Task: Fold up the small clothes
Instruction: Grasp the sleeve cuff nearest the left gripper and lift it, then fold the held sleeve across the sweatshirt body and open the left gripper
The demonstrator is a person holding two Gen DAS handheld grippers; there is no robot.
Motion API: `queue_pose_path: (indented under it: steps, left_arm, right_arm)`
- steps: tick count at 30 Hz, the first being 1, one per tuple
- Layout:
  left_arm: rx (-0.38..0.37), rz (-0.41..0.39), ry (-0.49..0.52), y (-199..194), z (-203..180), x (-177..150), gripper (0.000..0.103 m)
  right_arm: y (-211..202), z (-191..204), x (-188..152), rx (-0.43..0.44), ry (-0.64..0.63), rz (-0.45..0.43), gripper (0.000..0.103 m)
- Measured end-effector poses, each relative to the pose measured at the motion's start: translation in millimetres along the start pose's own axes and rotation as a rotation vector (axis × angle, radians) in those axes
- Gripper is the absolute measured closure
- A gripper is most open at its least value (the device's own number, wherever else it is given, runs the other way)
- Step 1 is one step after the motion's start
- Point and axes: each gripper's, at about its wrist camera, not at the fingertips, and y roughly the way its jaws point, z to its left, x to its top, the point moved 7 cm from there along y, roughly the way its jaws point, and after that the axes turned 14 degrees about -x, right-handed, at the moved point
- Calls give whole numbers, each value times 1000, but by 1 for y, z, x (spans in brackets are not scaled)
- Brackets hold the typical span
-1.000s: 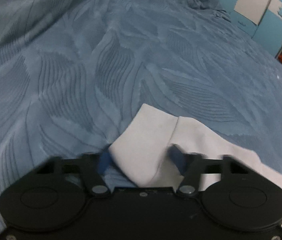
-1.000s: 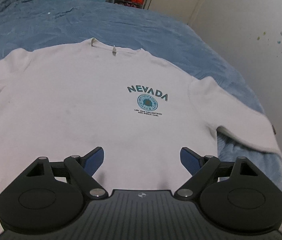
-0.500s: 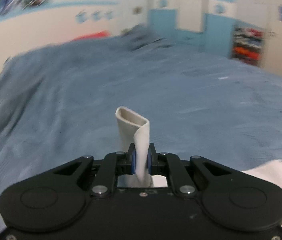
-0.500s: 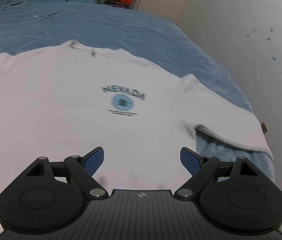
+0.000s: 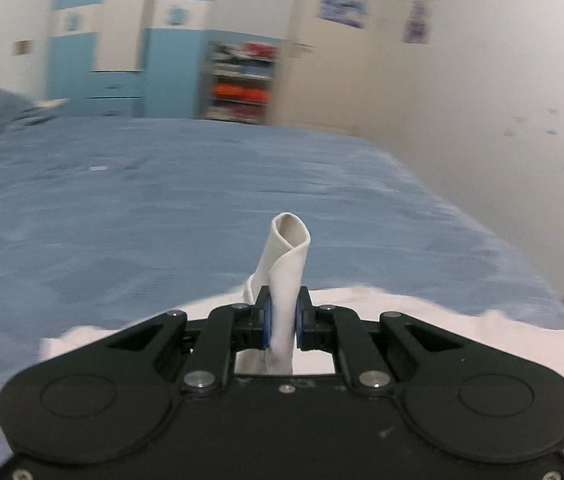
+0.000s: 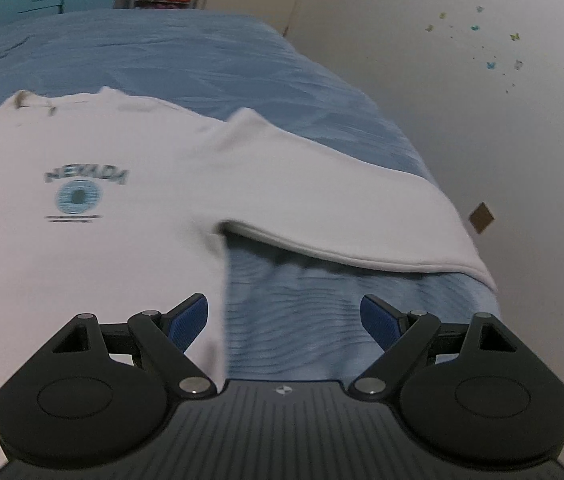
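Broadly, a blue bedspread with a raised leaf-like weave fills most of both views, running back to a pale wall on the right and blue-and-white cupboards at the far end, next to a shelf rack of blurred red and orange items. Spread flat on the bedspread lies a white sweatshirt, front side up, its neckline toward the far end of the bed and a blue "NEVADA" print over a round emblem on the chest (the lettering is smeared by motion). Its right-hand sleeve stretches out sideways toward the wall, the cuff end reaching the bed's edge, and a strip of bare bedspread shows between that sleeve and the sweatshirt's side seam. The right gripper hovers low over this spot with its blue-padded fingers spread wide and nothing between them; the left pad sits above the sweatshirt's side edge, the right pad above bare blue cloth. In the left wrist view, the left gripper is clenched tight on a fold of white fabric, which stands up between the blue pads and curls into a loose tube at its top, while more of the white garment lies blurred just behind the fingers. A few small butterfly stickers dot the wall.
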Motion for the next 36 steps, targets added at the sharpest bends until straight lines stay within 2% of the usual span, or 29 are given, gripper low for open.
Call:
queue_pose_path:
  steps: [1,2,3,4,6,7,9,12,16,19,23,25,27,29,32,33,35,36]
  left_arm:
    - [-31,5,5,13,-21,-2,93]
    - [-65,19,-4,26,-35,-4,87]
    - [-103,33,-37,37,-45,-6,72]
    - [-158,45,-90,45,-52,-9,65]
    - [-274,25,-172,49,-54,-11,59]
    - [-275,26,-172,48,-53,-11,58]
    - [-201,44,-124,42,-41,-14,56]
    - [-72,88,0,35,-30,-22,55]
    - [125,149,152,4,0,-54,54]
    - [225,203,189,-17,21,-83,53]
    - [282,309,187,-35,50,-131,53]
    - [293,339,176,-35,60,-150,53]
    - [291,349,147,-42,62,-167,53]
    - [284,350,116,-50,67,-175,53]
    - [278,346,121,-45,64,-177,53]
    - [278,337,131,-63,65,-188,53]
    - [291,319,162,-63,74,-194,52]
    - [305,308,173,-71,75,-187,52]
  right_arm:
    - [3,-3,-1,1,4,0,2]
    - [5,-5,-2,5,8,0,2]
    - [7,-6,-4,12,12,4,2]
    - [9,-6,-5,21,14,7,2]
    - [13,-8,-10,34,18,13,2]
    - [16,-8,-12,37,17,18,2]
    - [20,-8,-16,41,13,29,2]
    - [22,-8,-21,49,17,34,2]
    - [23,-20,-22,86,83,52,2]
    - [23,-26,-20,100,98,45,2]
    - [27,-46,-18,44,123,10,3]
    - [30,-51,-16,108,168,27,15]
    - [25,-43,-8,181,188,20,16]
    - [15,-23,6,244,186,-18,16]
    - [2,36,30,379,143,-64,15]
    - [3,54,37,411,133,-65,15]
    - [13,98,52,465,104,-32,15]
    - [19,116,57,474,89,-22,15]
